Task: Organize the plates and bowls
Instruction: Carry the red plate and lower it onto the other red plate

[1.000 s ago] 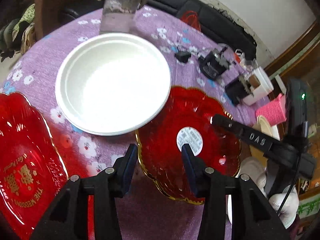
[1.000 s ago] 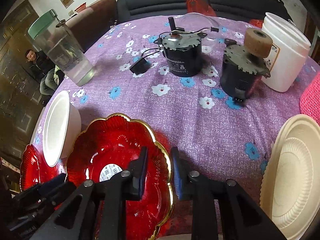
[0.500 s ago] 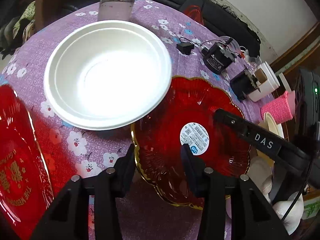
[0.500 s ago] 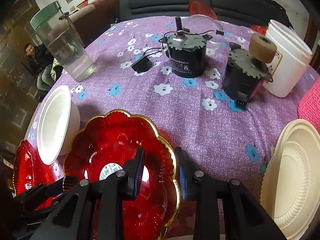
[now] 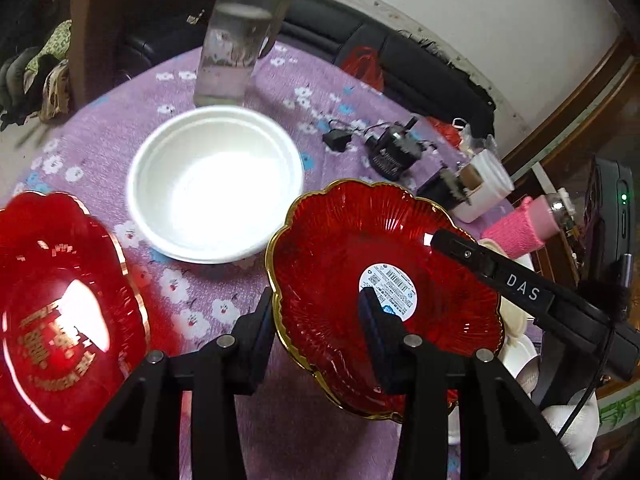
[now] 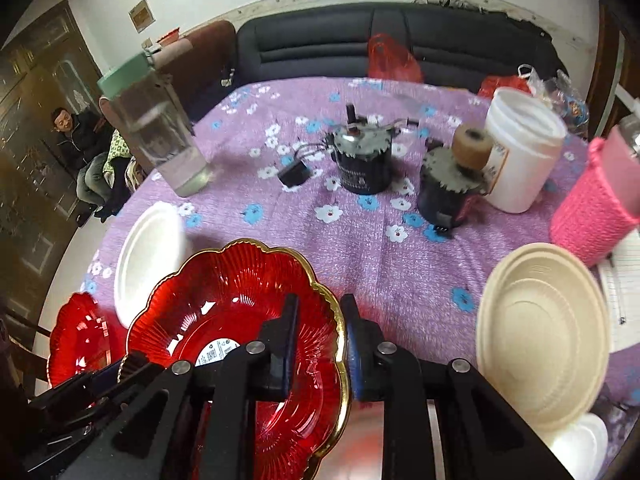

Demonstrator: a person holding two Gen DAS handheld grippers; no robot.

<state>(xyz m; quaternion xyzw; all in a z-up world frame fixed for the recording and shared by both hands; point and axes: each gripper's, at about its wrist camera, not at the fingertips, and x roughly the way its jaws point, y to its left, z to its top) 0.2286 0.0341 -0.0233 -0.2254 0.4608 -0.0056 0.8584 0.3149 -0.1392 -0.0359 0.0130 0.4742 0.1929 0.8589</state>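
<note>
Red scalloped plate held off the table by both grippers; left gripper straddles its near-left rim, right gripper pinches the right rim; second red plate sits at the table's near-left edge, leftward, the left gripper nearer; white bowl beyond.

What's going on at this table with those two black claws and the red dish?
A person is tidying plates and bowls with a claw in each hand. Both the left claw and the right claw straddle opposite edges of the gold-rimmed red dish, one finger inside and one outside the rim. Beside it sit a white bowl and a second red plate on the purple flowered cloth, and a cream plate lies to the right.
</note>
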